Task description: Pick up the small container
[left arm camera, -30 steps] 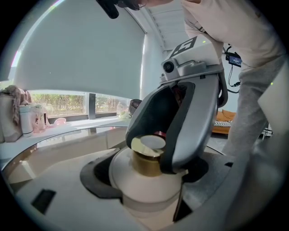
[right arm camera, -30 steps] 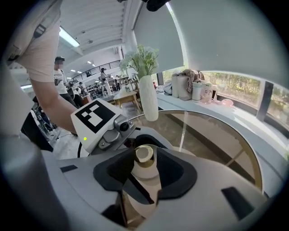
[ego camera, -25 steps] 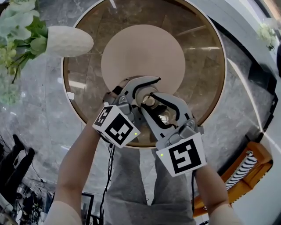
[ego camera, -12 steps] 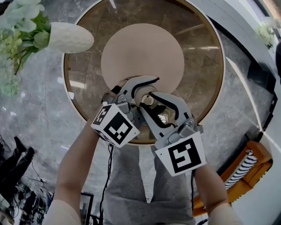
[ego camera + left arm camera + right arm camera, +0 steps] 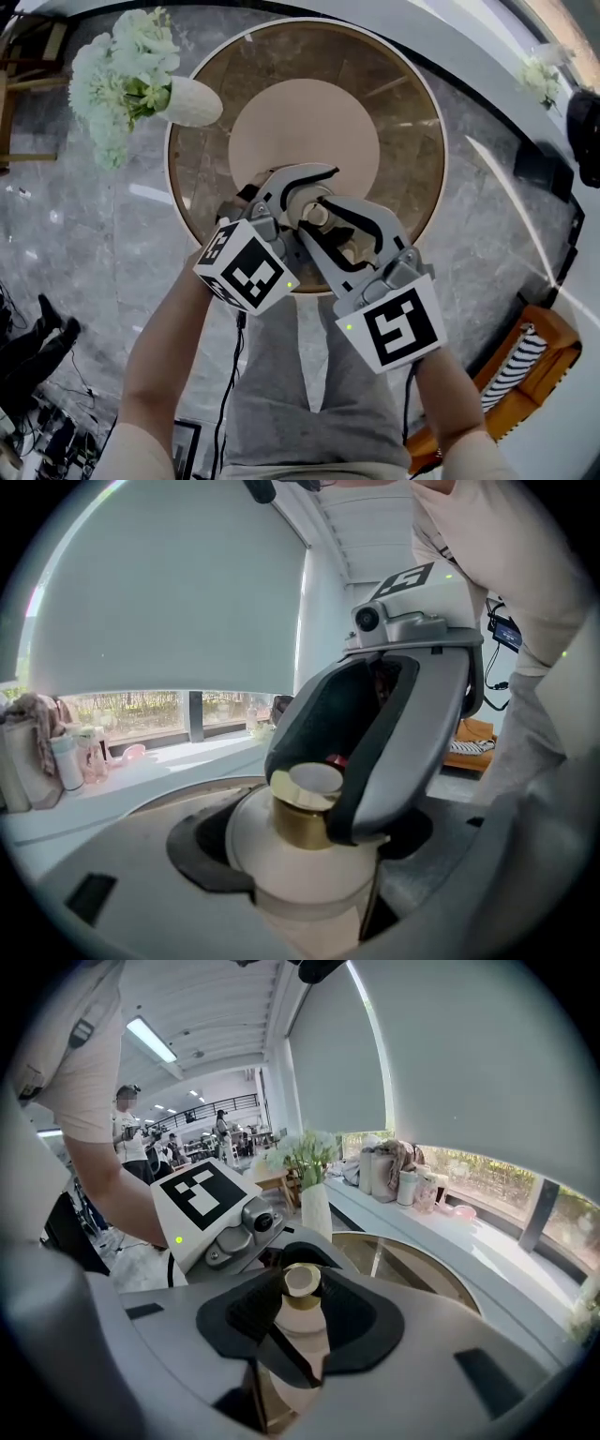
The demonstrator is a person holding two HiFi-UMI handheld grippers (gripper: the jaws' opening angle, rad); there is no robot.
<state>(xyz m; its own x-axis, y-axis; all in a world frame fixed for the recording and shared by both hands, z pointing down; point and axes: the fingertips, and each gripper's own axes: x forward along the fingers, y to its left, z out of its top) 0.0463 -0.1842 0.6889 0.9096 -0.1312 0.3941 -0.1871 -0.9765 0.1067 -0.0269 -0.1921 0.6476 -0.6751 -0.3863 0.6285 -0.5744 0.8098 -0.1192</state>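
**Small container clamped between both grippers over the table's near edge**

The small container is a squat white pot with a short gold cap and a pale disc on top. It looks rigid and, for its size, probably light. The white wall is smooth and rounded, so I judge it slippery under hard pads, and it could crack if it is ceramic or glass; the material cannot be told. The broad white body is the safer place to grip. The cap is narrower, shiny, and may turn or lift off under load.

The left gripper has its dark pads closed against the white body, one on each side. The right gripper comes in from the opposite side, its jaws closed on the container higher up, around the gold cap and shoulder. So both tools hold the one pot, in front of the person's body above the near rim of the round glass table. Its base is hidden, but it appears clear of the tabletop.

No brand, label or print can be seen on the container. The only markings are the black-and-white squares on the marker cubes. A white vase of pale flowers stands well apart at the table's far-left edge.
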